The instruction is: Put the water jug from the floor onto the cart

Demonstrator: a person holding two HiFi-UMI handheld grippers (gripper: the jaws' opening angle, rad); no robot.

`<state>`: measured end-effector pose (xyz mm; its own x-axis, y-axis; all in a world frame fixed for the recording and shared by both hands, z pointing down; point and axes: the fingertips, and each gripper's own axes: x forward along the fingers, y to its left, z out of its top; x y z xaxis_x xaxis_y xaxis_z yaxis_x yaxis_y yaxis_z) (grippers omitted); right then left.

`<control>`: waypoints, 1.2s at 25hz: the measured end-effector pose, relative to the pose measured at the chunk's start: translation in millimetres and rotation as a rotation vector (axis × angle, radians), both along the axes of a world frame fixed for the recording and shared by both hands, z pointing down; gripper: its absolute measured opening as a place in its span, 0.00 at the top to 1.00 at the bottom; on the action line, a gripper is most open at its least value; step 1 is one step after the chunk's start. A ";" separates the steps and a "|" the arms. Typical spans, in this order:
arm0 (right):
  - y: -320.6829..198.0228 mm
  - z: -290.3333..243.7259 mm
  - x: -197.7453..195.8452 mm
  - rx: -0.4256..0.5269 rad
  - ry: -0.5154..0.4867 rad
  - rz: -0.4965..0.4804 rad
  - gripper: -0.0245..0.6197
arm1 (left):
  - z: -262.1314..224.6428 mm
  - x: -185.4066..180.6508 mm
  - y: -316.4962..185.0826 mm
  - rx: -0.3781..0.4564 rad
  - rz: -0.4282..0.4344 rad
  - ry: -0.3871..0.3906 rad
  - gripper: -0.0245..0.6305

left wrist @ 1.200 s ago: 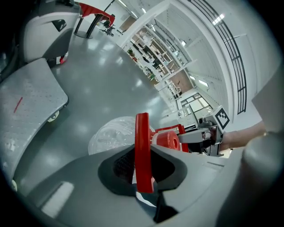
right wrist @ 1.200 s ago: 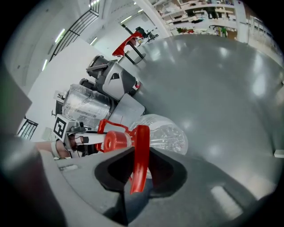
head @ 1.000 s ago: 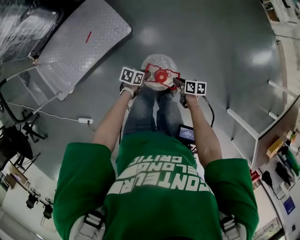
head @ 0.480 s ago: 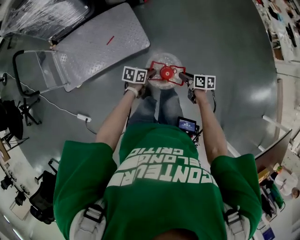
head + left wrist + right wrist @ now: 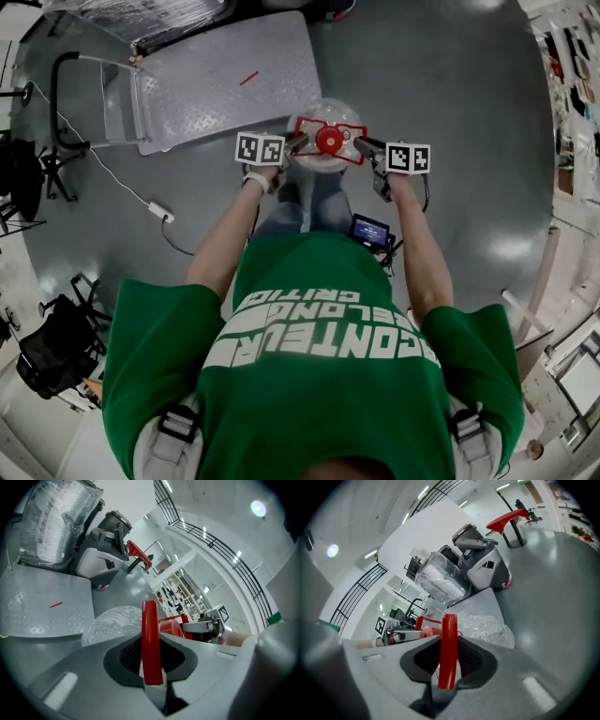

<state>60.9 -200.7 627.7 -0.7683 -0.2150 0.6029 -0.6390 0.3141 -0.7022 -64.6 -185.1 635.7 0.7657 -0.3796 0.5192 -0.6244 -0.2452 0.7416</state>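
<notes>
Both sets of jaws are clamped on the red handle [image 5: 150,639] atop the water jug [image 5: 322,109] — left gripper [image 5: 298,142] on one end, right gripper [image 5: 359,145] on the other, pads tight on the plastic w/ no gap showing. Jug hangs btwn them in front of the person's legs [image 5: 314,202], just beside the near corner of the cart [image 5: 225,80] — not on its metal deck, which lies upper left in the head view w/ a plastic-wrapped load [image 5: 131,14] beyond it.
</notes>
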 end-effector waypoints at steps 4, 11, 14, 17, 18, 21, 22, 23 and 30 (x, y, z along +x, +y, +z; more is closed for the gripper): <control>-34.8 -8.9 -13.3 0.001 -0.024 -0.091 0.85 | -8.8 -11.3 -24.1 0.003 -0.081 0.004 0.86; -78.3 -19.3 -30.9 -0.007 -0.078 -0.222 0.85 | -17.2 -20.5 -53.0 -0.003 -0.193 0.005 0.86; -93.4 -20.6 -36.8 -0.008 -0.090 -0.269 0.85 | -18.7 -23.2 -61.7 -0.013 -0.248 0.006 0.86; -104.0 -20.6 -40.4 -0.009 -0.101 -0.306 0.85 | -18.6 -23.9 -67.7 -0.019 -0.295 0.009 0.86; -106.7 -20.3 -41.8 -0.012 -0.105 -0.318 0.85 | -18.4 -24.7 -69.1 -0.019 -0.309 0.011 0.86; -119.3 -21.3 -44.0 -0.018 -0.119 -0.351 0.85 | -19.6 -24.7 -78.2 -0.018 -0.348 0.017 0.86; -124.9 -21.1 -42.5 -0.020 -0.122 -0.359 0.85 | -19.8 -22.4 -82.9 -0.018 -0.359 0.018 0.86; -130.4 -20.9 -40.6 -0.021 -0.126 -0.366 0.85 | -19.9 -19.4 -87.3 -0.019 -0.369 0.020 0.86; -144.2 -24.1 -44.8 -0.005 -0.141 -0.402 0.85 | -25.1 -16.1 -95.8 -0.012 -0.436 0.024 0.86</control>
